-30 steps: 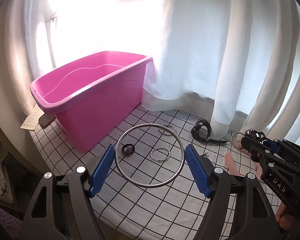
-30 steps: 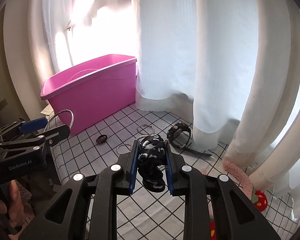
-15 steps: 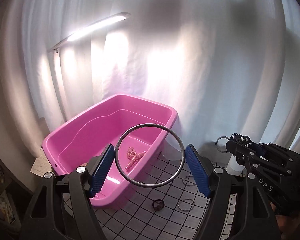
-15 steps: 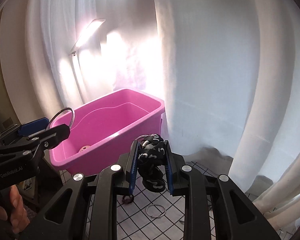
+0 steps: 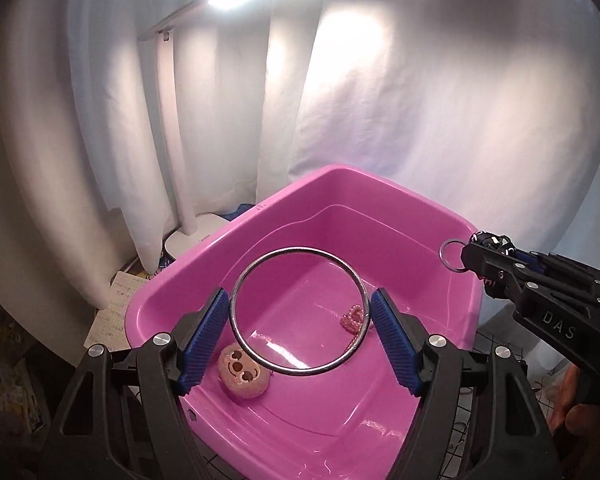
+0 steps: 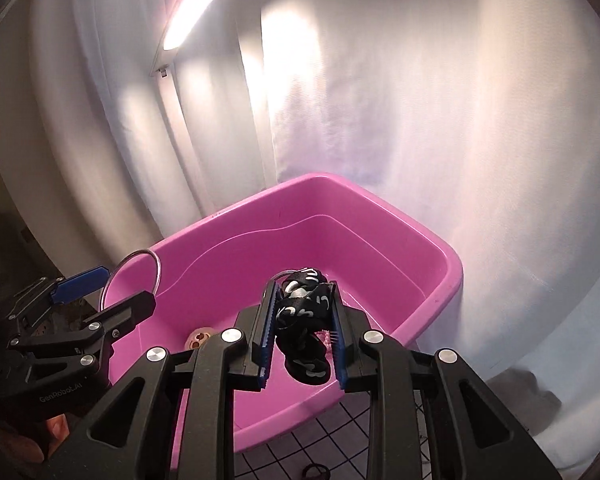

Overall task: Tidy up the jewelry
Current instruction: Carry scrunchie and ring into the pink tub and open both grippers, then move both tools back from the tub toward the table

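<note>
While the left tool is gripping the metal bangle over the pink tub, the right tool is clamping a black-and-white strap; release low, well inside the rim.

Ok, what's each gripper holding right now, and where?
Left gripper clamps the big metal ring across its width. Right gripper pinches the black patterned band mid-bunch.
</note>
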Action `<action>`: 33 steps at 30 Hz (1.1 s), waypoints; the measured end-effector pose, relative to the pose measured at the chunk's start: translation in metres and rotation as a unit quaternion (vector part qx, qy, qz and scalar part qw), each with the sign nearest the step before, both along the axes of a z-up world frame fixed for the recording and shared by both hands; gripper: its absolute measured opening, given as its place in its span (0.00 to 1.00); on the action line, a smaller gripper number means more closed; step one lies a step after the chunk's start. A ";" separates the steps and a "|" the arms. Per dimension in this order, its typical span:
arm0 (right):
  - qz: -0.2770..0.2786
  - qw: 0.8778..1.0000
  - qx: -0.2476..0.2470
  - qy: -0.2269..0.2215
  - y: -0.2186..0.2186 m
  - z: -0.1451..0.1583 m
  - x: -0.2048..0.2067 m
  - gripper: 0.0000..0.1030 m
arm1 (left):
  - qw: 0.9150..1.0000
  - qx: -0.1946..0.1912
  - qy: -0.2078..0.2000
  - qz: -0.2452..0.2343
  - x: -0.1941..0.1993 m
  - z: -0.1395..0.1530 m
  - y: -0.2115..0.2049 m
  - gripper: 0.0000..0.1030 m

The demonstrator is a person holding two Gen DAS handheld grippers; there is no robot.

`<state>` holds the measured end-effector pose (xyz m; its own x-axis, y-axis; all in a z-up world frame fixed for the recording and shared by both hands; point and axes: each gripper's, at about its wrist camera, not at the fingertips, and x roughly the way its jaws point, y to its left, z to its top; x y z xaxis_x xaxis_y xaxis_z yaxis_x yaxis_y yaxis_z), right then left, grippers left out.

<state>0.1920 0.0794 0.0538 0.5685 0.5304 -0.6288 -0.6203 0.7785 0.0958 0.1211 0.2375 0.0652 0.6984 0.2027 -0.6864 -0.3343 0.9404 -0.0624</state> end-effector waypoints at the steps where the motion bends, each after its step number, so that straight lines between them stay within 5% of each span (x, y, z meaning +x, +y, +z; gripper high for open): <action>1: 0.003 1.000 -0.007 0.010 0.005 -0.004 0.006 0.23 | 1.000 -0.003 0.009 0.002 0.004 -0.004 0.003 0.69; 8: 0.016 0.994 -0.052 0.100 0.034 -0.041 0.049 0.23 | 0.996 -0.041 0.080 0.014 0.027 -0.039 0.021 0.69; 15: 0.000 0.987 -0.082 0.137 0.044 -0.059 0.069 0.23 | 0.992 -0.045 0.118 0.021 0.036 -0.054 0.027 0.69; 19: -0.006 0.984 -0.095 0.149 0.048 -0.064 0.076 0.25 | 0.989 -0.049 0.137 0.024 0.039 -0.059 0.028 0.70; 24: -0.018 0.985 -0.105 0.134 0.053 -0.061 0.086 0.54 | 0.988 -0.040 0.145 0.036 0.038 -0.060 0.030 0.84; 33: -0.031 0.985 -0.105 0.130 0.049 -0.059 0.088 0.55 | 0.988 -0.041 0.146 0.039 0.036 -0.059 0.032 0.91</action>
<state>0.2800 0.1284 -0.0053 0.4009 0.3432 -0.8494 -0.5466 0.8337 0.0788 0.1575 0.2694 0.0062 0.4528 0.1843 -0.8723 -0.4208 0.9067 -0.0268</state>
